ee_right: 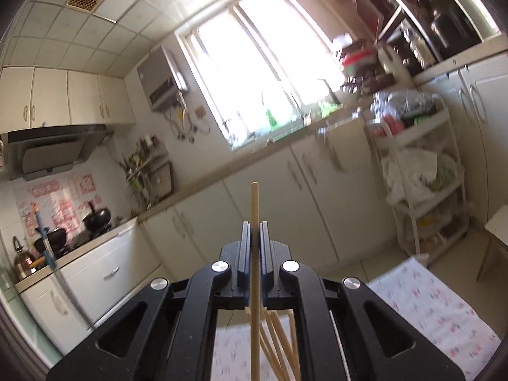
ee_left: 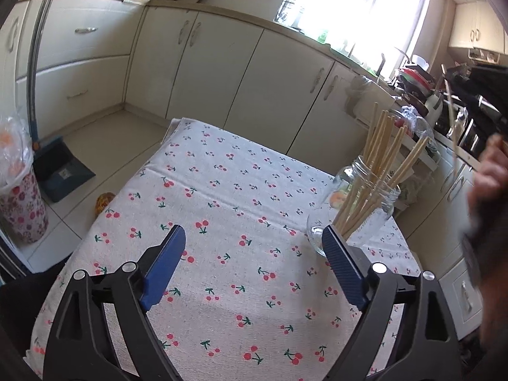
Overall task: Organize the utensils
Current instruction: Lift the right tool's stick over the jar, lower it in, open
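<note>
A glass jar (ee_left: 365,203) holding several wooden chopsticks (ee_left: 381,146) stands near the right edge of the table, on a cherry-print cloth (ee_left: 238,190). My left gripper (ee_left: 254,233) hovers open over the cloth, nothing between its blue pads; its right finger (ee_left: 341,263) sits just in front of the jar's base. My right gripper (ee_right: 254,225) is shut on a single chopstick (ee_right: 254,203), held upright and high. Below it the jar's chopsticks (ee_right: 279,349) show. In the left wrist view that gripper (ee_left: 489,95) is blurred at the upper right, above a hand (ee_left: 492,165).
A broom and blue dustpan (ee_left: 60,171) and a floral bin (ee_left: 22,209) stand on the floor to the left. Cream cabinets (ee_left: 222,73) run behind the table. A white shelf trolley (ee_right: 422,171) stands at the right by the window counter.
</note>
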A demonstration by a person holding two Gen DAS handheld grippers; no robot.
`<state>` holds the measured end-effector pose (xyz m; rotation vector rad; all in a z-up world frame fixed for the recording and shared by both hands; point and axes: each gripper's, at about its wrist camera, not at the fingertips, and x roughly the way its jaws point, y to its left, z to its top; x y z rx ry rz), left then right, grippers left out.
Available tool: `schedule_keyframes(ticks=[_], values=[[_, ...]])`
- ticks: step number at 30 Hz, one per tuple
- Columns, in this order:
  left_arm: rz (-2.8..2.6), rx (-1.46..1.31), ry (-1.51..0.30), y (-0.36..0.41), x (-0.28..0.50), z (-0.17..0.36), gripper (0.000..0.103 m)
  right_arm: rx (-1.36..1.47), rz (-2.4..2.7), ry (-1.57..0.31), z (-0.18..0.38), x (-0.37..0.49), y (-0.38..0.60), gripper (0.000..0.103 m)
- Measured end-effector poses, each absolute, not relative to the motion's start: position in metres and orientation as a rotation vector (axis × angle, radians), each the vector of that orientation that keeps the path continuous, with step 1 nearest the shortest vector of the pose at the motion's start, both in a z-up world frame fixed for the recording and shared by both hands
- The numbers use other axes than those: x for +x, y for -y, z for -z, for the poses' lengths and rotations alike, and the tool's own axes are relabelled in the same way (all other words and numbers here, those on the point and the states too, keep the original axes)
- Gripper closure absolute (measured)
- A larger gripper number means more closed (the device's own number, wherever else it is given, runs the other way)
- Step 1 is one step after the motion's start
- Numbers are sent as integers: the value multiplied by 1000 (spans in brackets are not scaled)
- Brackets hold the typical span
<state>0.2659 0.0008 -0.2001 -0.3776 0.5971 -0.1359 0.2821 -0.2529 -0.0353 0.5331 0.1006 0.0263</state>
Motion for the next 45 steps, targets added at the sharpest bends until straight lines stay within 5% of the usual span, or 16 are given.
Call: schedule_keyframes(ticks=[35, 38, 42, 45], values=[[168, -412, -609, -2, 272, 205, 18, 68, 117, -81, 93, 286, 179, 96], [167, -412, -611, -2, 272, 205, 18, 67, 95, -101, 89, 273, 183, 91], [164, -405, -623, 0, 274, 205, 18, 111, 89, -201, 89, 236, 194, 47], [155, -358, -648, 6, 275, 203, 17, 153, 76, -349, 101, 208, 207, 39]])
